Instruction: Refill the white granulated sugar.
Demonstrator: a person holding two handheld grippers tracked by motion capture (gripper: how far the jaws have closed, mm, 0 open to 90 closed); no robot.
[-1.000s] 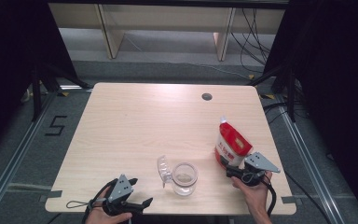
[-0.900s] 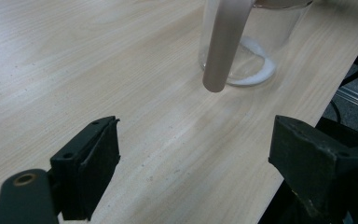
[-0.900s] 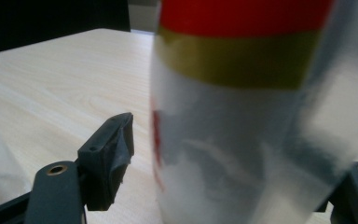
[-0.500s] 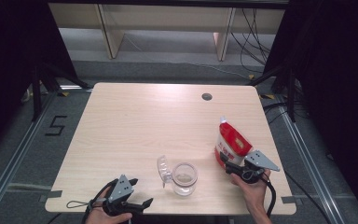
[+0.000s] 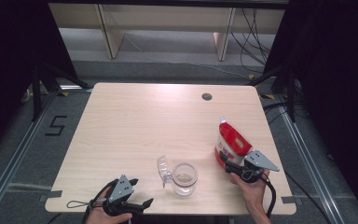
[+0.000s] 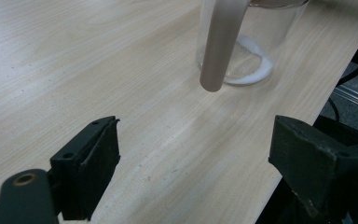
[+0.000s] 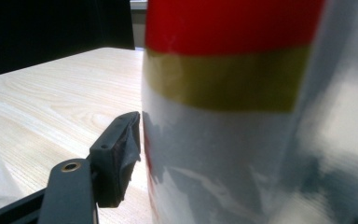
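Pouch (image 5: 230,142) upright, right claw (image 5: 224,160) clamped on it | jar (image 5: 184,178) beside | left claw (image 5: 142,206) apart

light wooden table (image 5: 135,126) as landmark. small round dark grommet hole (image 5: 207,96) in table top near far right corner. grey floor (image 5: 168,56) beyond table's far edge, pale wooden shelf legs (image 5: 109,32) standing on it. black "5" floor marking (image 5: 56,125) left of table. black cables (image 5: 251,32) beyond far right corner.
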